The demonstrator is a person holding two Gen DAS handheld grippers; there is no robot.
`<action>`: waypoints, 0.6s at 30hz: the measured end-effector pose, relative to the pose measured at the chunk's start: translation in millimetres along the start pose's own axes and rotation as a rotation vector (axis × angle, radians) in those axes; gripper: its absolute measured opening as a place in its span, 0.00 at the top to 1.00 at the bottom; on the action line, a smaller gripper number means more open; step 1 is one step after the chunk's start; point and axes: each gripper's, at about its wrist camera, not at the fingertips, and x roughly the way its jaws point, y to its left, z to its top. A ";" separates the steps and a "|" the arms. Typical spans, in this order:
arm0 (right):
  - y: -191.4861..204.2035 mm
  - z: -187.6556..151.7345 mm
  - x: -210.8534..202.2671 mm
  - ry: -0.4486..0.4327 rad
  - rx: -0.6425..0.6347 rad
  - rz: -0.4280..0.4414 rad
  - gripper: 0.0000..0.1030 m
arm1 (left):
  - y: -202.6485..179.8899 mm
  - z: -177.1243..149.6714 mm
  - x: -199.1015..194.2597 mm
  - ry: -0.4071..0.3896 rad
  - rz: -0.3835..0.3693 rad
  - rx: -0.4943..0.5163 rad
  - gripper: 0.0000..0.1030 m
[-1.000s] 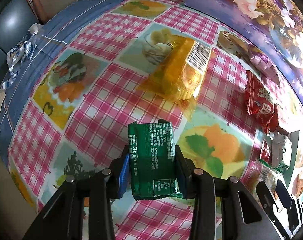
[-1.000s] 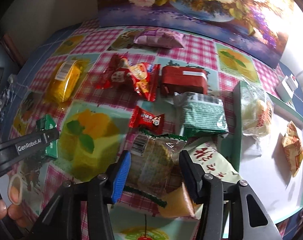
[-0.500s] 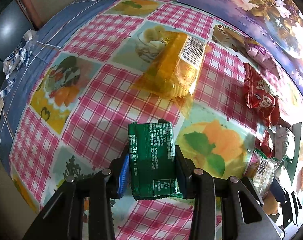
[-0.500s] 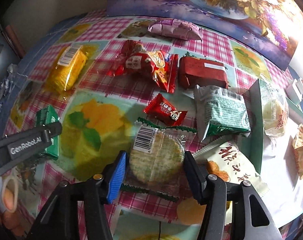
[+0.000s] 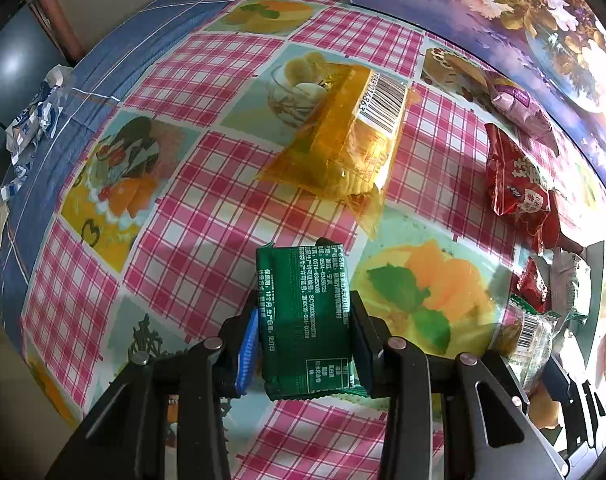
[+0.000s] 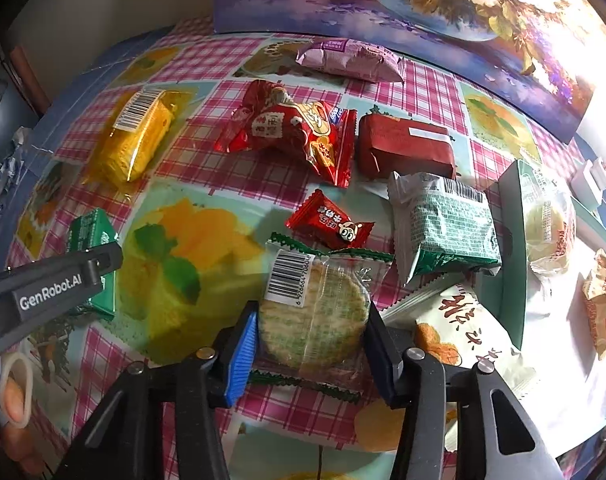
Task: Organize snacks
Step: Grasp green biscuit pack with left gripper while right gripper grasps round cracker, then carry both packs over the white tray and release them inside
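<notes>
My left gripper [image 5: 305, 336] is shut on a dark green snack packet [image 5: 305, 320], held just above the checked tablecloth; the packet also shows in the right wrist view [image 6: 91, 236]. My right gripper [image 6: 311, 344] has its jaws closed against a clear-wrapped round rice cracker [image 6: 313, 312] with a barcode label. A yellow biscuit pack [image 5: 351, 136] lies ahead of the left gripper. A teal box lid tray [image 6: 515, 248] at the right holds a pale bun pack [image 6: 547, 228] and an orange-wrapped snack [image 6: 601, 304].
Several snacks lie on the table: a red bag [image 6: 299, 132], a dark red brick pack [image 6: 405, 146], a small red candy [image 6: 331, 226], a pale green pack [image 6: 447, 224], a pink pack [image 6: 347, 60], a white chip bag [image 6: 467, 332]. A flower picture [image 6: 423, 4] stands behind.
The right gripper has moved forward and closed around the rice cracker, which sat looser between the jaws before. The left gripper keeps the green packet and has shifted slightly.
</notes>
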 end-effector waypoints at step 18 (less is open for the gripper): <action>-24.6 12.1 -56.1 -0.122 0.100 0.054 0.49 | 3.9 6.3 -48.9 -0.116 -0.011 -0.005 0.59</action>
